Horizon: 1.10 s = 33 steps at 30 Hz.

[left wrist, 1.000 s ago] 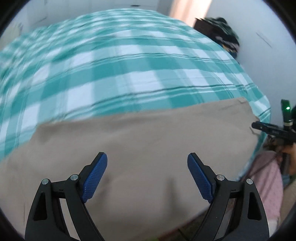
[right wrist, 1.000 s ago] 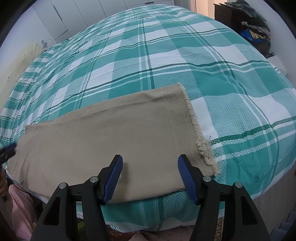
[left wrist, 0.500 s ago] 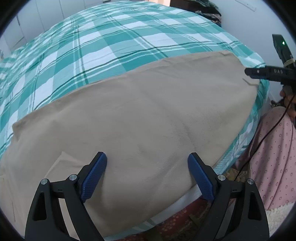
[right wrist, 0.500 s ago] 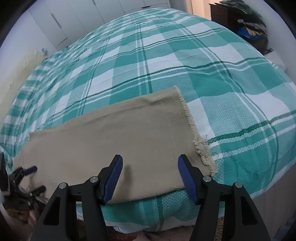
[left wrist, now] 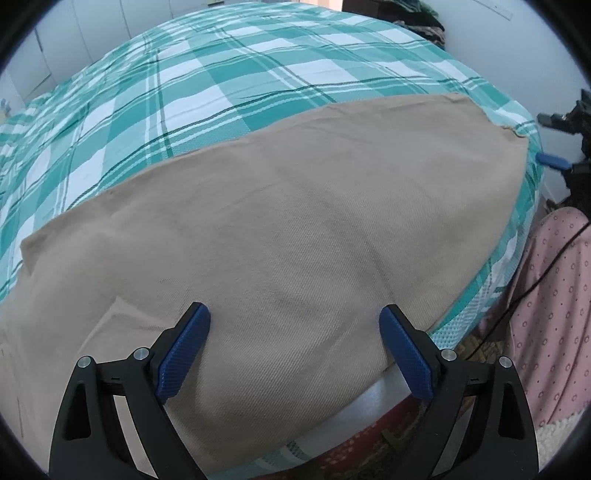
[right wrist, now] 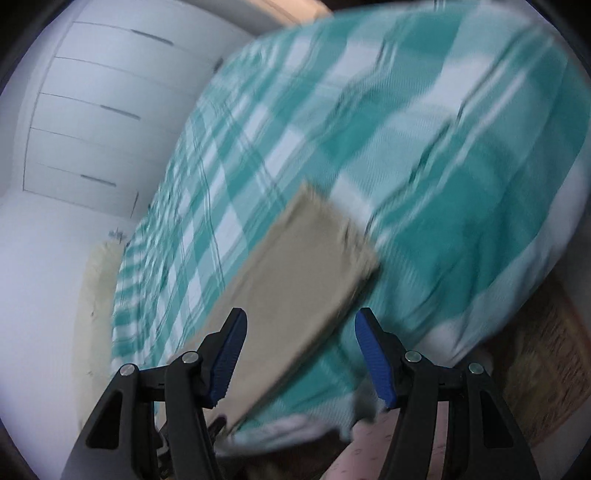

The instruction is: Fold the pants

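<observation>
Tan pants lie flat in a long folded strip along the near edge of a bed with a teal and white checked cover. My left gripper hovers just above the cloth near the bed's edge, jaws open, nothing between the pads. In the blurred right wrist view the pants run away from me, their frayed hem at the far end. My right gripper is open above that end of the cloth, holding nothing. The right gripper also shows at the right edge of the left wrist view.
A person's pink dotted clothing and a black cable are at the right beside the bed. White cupboard doors stand behind the bed. A patterned rug covers the floor. Dark clothes are piled at the far right corner.
The right wrist view has rolled sharply, so the bed now appears tilted and blurred, with the pants' hem end shifted upward. The left gripper dropped closer to the pants, then held still.
</observation>
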{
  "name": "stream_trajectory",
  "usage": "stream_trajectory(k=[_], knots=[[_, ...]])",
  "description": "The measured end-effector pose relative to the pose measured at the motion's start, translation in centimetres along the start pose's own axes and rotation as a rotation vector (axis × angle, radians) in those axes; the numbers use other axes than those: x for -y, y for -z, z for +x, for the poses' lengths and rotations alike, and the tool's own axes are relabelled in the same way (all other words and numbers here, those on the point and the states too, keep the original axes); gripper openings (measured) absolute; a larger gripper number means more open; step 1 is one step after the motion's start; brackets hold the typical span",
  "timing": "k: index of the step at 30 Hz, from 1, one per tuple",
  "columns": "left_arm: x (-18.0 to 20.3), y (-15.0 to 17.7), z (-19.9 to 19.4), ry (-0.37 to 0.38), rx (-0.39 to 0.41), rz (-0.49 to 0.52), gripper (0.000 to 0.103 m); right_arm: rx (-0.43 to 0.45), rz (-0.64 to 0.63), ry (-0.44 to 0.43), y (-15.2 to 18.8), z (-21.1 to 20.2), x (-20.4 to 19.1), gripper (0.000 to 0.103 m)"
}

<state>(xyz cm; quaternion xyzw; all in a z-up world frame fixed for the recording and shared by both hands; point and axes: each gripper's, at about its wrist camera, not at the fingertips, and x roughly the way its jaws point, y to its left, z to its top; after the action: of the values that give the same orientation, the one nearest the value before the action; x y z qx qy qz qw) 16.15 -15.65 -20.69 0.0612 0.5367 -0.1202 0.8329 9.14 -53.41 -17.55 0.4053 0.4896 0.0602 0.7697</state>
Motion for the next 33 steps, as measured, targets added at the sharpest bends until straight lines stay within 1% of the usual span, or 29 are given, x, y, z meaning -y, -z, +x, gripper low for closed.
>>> stream_trajectory(k=[3, 4, 6, 8, 9, 10, 11, 12, 13, 15, 16, 17, 18, 19, 20, 22, 23, 24, 27, 28, 30, 33], knots=[[-0.1, 0.0, 0.0, 0.005, -0.003, -0.002, 0.095, -0.029, -0.013, 0.032, -0.4, 2.3, -0.4, 0.061], [-0.1, 0.0, 0.0, 0.005, -0.003, -0.002, 0.095, -0.031, -0.011, 0.049, -0.5, 3.0, -0.4, 0.059], [0.0, -0.1, 0.0, 0.001, -0.004, -0.003, 0.095, -0.029, 0.015, 0.052, -0.8, 4.2, -0.3, 0.059], [0.0, 0.0, 0.0, -0.003, -0.001, -0.002, 0.095, -0.032, 0.036, 0.056, -1.0, 5.2, 0.0, 0.054], [0.1, 0.0, 0.1, -0.007, 0.001, -0.002, 0.095, -0.033, 0.034, 0.05, -1.1, 5.6, 0.2, 0.042], [0.1, 0.1, 0.1, -0.013, 0.004, -0.002, 0.095, -0.037, 0.015, 0.056, -1.1, 6.1, 0.2, 0.021], [0.2, 0.2, 0.2, -0.019, 0.007, 0.0, 0.096, -0.032, -0.001, 0.081, -1.1, 6.3, 0.1, 0.01], [0.4, 0.2, 0.3, -0.026, 0.012, 0.004, 0.096, -0.027, -0.004, 0.072, -1.1, 6.1, 0.2, 0.007], [0.5, 0.3, 0.3, -0.03, 0.016, 0.006, 0.097, -0.006, -0.025, 0.067, -1.0, 5.8, -0.2, 0.007], [0.2, 0.2, 0.0, -0.018, 0.01, -0.003, 0.097, 0.053, -0.106, 0.078, -0.6, 4.7, -1.8, 0.007], [-0.3, 0.1, -0.4, 0.0, -0.009, -0.019, 0.097, 0.089, -0.155, 0.08, -0.1, 3.9, -2.9, 0.007], [-1.2, 0.0, -1.1, 0.023, -0.023, -0.059, 0.097, 0.119, -0.2, 0.075, 0.4, 2.9, -3.9, 0.007], [-2.4, 0.1, -1.9, 0.056, -0.018, -0.114, 0.097, 0.145, -0.237, 0.067, 0.8, 2.1, -5.1, 0.007], [-4.3, 0.2, -3.0, 0.104, -0.002, -0.191, 0.097, 0.178, -0.289, 0.051, 1.5, 1.0, -6.9, 0.007], [-5.8, 0.3, -3.7, 0.128, 0.008, -0.244, 0.097, 0.209, -0.348, 0.031, 2.2, -0.1, -9.1, 0.007], [-9.1, 0.8, -5.1, 0.14, 0.034, -0.345, 0.097, 0.251, -0.467, 0.006, 3.6, -1.6, -13.3, 0.007], [-11.5, 1.3, -6.1, 0.129, 0.058, -0.404, 0.097, 0.268, -0.529, -0.003, 4.4, -2.2, -15.5, 0.007], [-13.0, 1.7, -6.8, 0.117, 0.076, -0.439, 0.097, 0.281, -0.622, -0.023, 5.8, -2.9, -18.8, 0.007], [-18.6, 3.6, -9.5, 0.065, 0.143, -0.557, 0.097, 0.279, -0.823, -0.071, 9.6, -3.2, -25.6, 0.007], [-20.2, 4.4, -10.4, 0.049, 0.162, -0.594, 0.097, 0.27, -0.909, -0.096, 11.7, -2.9, -28.6, 0.007], [-23.7, 6.4, -12.1, 0.015, 0.198, -0.679, 0.097, 0.235, -1.025, -0.153, 15.0, -1.8, -32.5, 0.007], [-28.2, 9.6, -14.0, -0.029, 0.241, -0.799, 0.097, 0.153, -1.123, -0.234, 19.8, 1.0, -36.1, 0.007]])
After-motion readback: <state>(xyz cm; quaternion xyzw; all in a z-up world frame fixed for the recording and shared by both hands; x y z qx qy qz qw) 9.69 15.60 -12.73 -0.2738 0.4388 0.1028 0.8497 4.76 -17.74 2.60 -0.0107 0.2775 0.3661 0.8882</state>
